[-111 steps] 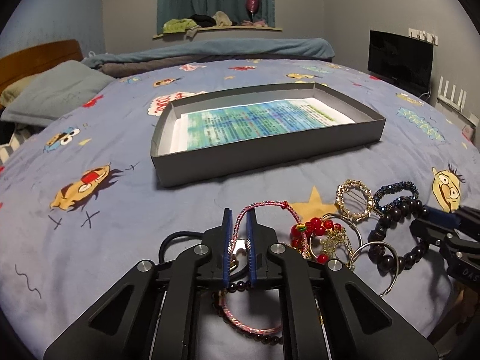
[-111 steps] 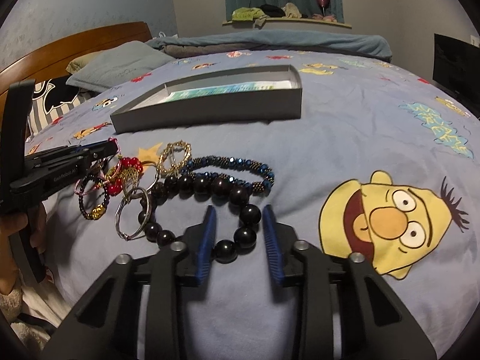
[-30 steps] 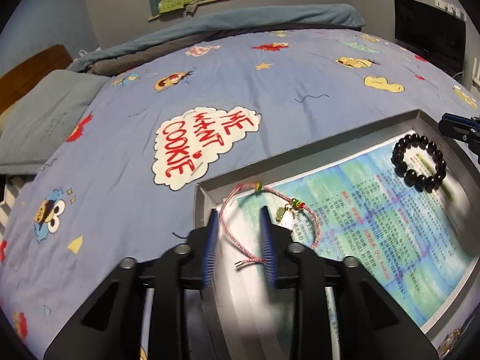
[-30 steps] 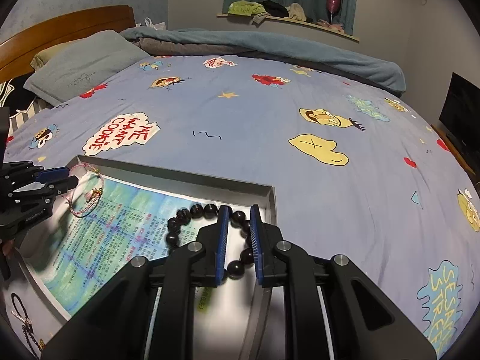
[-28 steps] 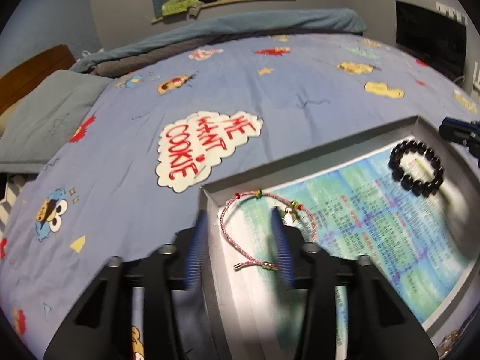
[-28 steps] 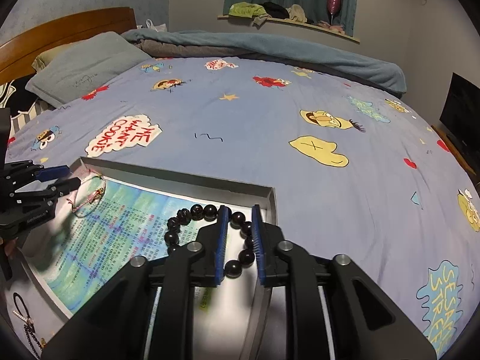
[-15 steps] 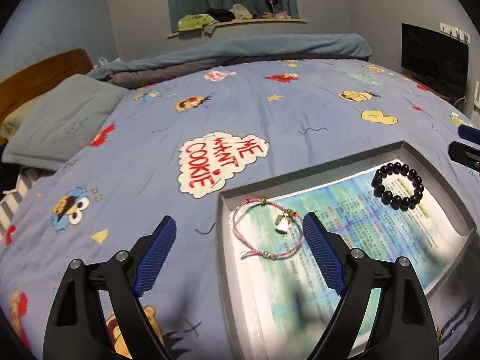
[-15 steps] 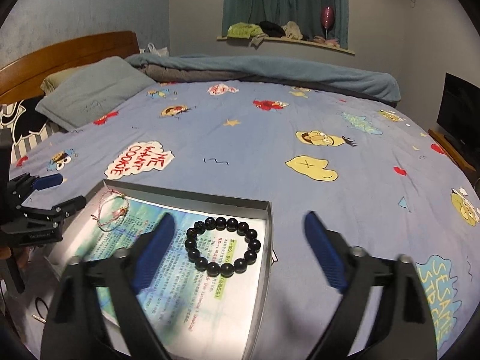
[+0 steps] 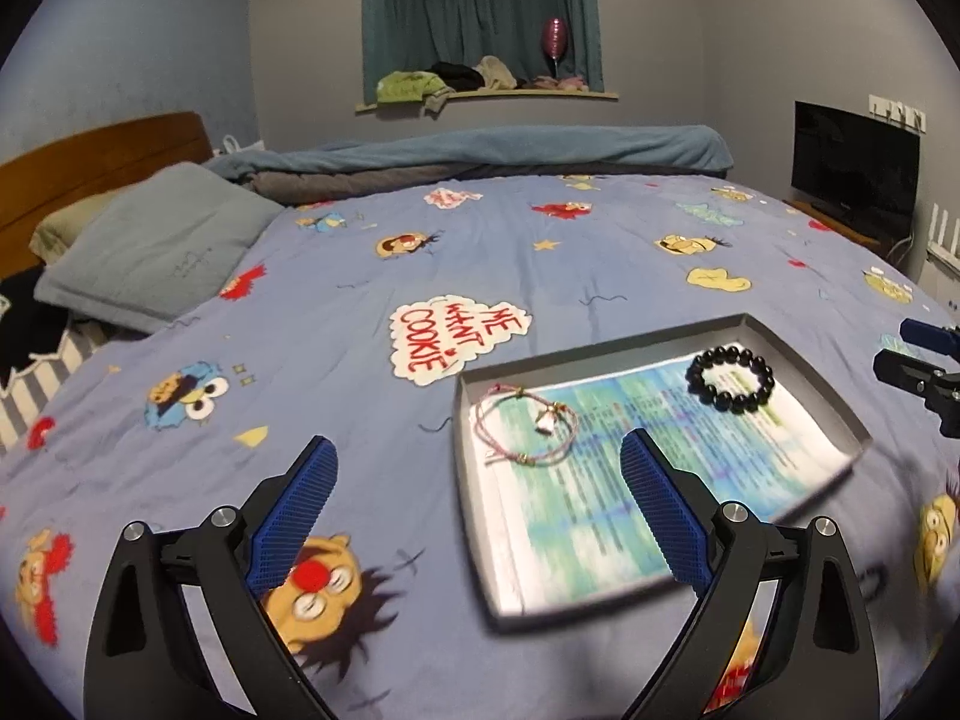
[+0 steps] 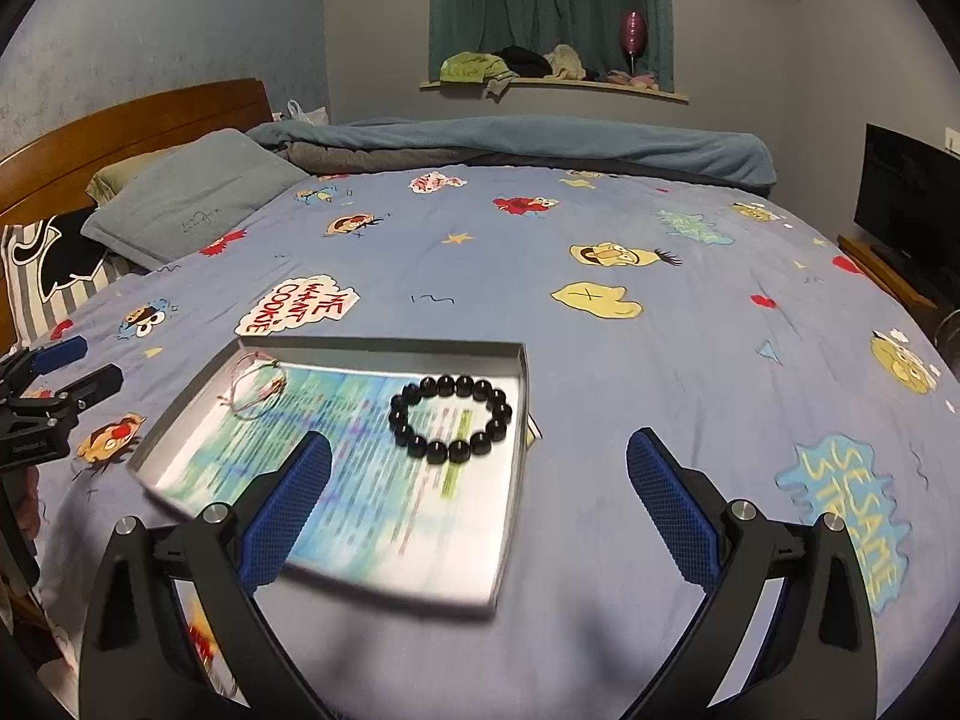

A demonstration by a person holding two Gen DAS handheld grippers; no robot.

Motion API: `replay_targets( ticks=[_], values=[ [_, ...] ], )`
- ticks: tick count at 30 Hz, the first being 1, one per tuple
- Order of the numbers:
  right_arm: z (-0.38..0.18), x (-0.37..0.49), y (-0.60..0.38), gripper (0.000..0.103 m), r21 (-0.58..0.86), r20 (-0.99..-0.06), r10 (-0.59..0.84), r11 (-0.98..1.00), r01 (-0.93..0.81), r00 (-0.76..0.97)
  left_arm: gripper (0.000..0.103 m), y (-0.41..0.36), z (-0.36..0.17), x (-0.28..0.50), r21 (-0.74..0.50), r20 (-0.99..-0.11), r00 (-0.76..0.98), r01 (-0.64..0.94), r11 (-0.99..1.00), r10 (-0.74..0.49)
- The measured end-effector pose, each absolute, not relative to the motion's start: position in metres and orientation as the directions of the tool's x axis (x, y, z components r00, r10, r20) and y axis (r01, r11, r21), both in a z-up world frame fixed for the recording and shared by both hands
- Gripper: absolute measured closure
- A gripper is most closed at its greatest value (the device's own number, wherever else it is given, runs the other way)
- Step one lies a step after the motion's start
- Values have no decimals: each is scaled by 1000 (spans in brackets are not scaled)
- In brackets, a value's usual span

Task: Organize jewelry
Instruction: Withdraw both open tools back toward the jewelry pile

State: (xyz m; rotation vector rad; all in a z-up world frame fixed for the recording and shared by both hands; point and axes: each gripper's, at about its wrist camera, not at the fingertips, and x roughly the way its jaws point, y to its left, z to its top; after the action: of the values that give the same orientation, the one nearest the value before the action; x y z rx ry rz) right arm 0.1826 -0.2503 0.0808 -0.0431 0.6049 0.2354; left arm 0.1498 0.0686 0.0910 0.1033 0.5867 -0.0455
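- Jewelry: a pink woven cord bracelet (image 9: 527, 432) lies in the far left corner of the shallow grey cardboard tray (image 9: 606, 345) on the cartoon-print blue bedspread (image 9: 336, 324); a black round-bead bracelet (image 10: 450, 418) lies near its far right corner.
- Left gripper (image 9: 477, 516) and right gripper (image 10: 479, 519) have just been opening; both stand spread and empty, having released one bracelet each.
- Each bracelet lies ahead of its gripper, apart from the fingers.
- Judged: two pieces stowed; more await fetching.
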Motion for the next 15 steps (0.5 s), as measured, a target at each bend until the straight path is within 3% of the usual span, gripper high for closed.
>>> replay_targets(
  ticks=[9,15],
  values=[
    [70,126,-258,6,24,-557,212,971,-240,803,8,72,87,88,67,-528,848,100,993,-49],
    [55,92,-252,6,-9,-553,215,965,-264,805,8,74,63,62,26,-566,822,101,995,-69]
  ],
)
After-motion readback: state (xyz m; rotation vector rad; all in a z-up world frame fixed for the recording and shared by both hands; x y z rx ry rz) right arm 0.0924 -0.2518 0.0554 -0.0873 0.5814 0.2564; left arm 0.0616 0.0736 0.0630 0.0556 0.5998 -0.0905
